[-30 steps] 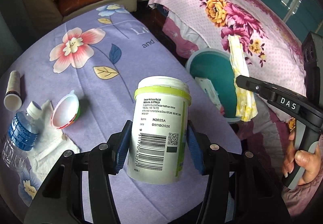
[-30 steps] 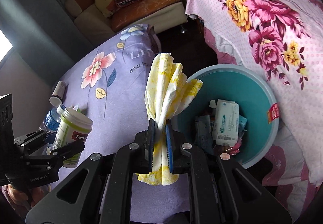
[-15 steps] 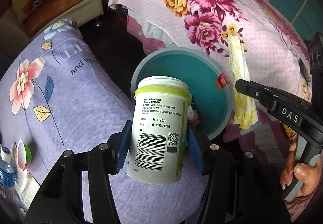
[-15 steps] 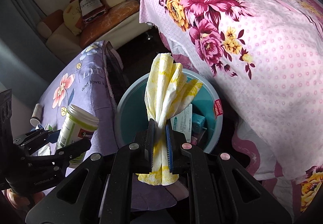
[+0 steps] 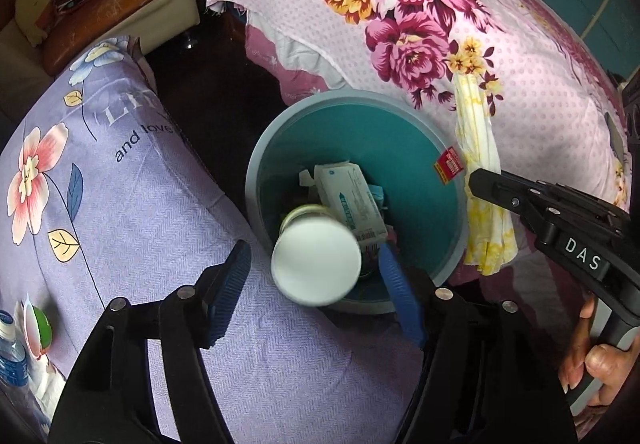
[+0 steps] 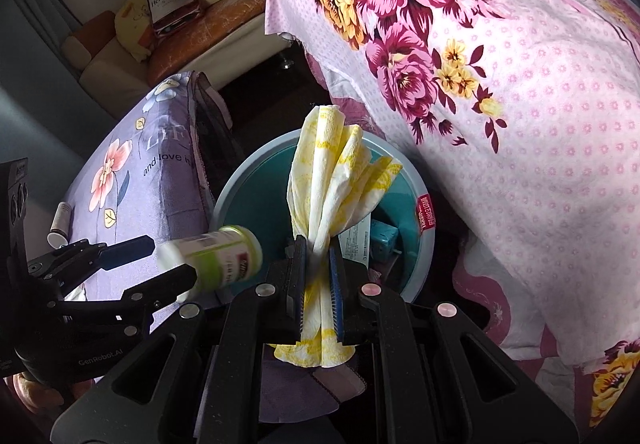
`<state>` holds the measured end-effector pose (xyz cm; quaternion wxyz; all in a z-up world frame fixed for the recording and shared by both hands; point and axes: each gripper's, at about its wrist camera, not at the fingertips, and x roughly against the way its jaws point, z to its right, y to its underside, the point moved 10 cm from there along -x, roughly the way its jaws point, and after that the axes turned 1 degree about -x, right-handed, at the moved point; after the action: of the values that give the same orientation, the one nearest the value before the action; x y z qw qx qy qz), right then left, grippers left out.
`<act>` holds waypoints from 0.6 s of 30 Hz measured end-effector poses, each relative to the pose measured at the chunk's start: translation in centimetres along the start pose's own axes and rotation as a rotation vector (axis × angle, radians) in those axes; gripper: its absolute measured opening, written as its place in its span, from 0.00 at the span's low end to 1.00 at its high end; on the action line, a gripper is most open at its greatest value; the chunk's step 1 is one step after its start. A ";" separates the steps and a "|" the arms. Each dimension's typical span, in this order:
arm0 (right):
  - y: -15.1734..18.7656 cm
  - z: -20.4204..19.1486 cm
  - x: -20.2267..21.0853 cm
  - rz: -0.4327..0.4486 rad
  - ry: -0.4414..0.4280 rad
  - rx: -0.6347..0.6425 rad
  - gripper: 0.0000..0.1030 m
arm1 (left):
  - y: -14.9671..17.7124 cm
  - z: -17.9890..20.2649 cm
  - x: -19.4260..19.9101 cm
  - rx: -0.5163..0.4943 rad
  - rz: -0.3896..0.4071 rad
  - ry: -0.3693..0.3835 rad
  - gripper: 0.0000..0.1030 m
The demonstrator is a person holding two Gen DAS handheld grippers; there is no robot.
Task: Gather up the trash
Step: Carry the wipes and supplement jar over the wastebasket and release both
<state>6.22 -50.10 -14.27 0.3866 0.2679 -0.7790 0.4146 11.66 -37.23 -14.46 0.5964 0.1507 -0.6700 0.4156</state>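
A white jar with a green band [image 5: 316,262] hangs free in the air, bottom towards me, over the teal bin [image 5: 352,96]. The jaws of my left gripper [image 5: 316,292] are opening, and its blue pads [image 5: 232,284] stand clear of the jar on both sides. In the right wrist view the jar [image 6: 216,260] is tilted and blurred just past the left gripper [image 6: 170,262], at the bin's rim [image 6: 224,195]. My right gripper [image 6: 320,284] is shut on a yellow-and-white paper towel [image 6: 336,183], held upright above the bin. The towel [image 5: 476,147] also shows in the left wrist view.
The bin holds a white carton [image 5: 352,199] and other scraps. A purple flowered cloth [image 5: 120,203] covers the table on the left, with a water bottle [image 5: 10,352], a small cup [image 5: 36,328] and a tube [image 6: 60,224] on it. A pink flowered bedspread [image 5: 440,23] rises behind the bin.
Both grippers swung from the table over to the bin. The left jaws spread and let go of the jar, which has tipped over and is dropping. The right still grips the towel.
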 end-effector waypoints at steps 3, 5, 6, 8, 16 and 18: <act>0.0 -0.4 -0.4 -0.008 0.000 0.004 0.11 | 0.3 -0.1 0.1 -0.004 0.004 0.001 0.73; 0.0 -0.7 -0.6 -0.012 0.001 0.009 0.11 | 0.5 -0.2 0.3 0.005 0.002 0.014 0.77; 0.1 -0.9 -0.7 -0.015 0.001 0.011 0.12 | 0.6 -0.4 0.4 0.009 0.006 0.015 0.80; 0.1 -1.2 -0.9 -0.023 0.005 0.016 0.13 | 0.8 -0.8 0.8 0.016 0.011 0.014 0.80; 0.3 -1.3 -1.5 -0.045 0.031 0.003 0.47 | 2.5 -3.9 2.4 0.089 0.025 0.026 0.88; 0.3 -1.4 -1.5 -0.043 0.037 -0.001 0.52 | 2.9 -5.0 2.7 0.112 0.030 0.026 0.89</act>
<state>7.35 -48.61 -15.13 0.4098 0.2765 -0.7661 0.4108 12.30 -30.98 -13.35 0.5893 0.1686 -0.6401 0.4632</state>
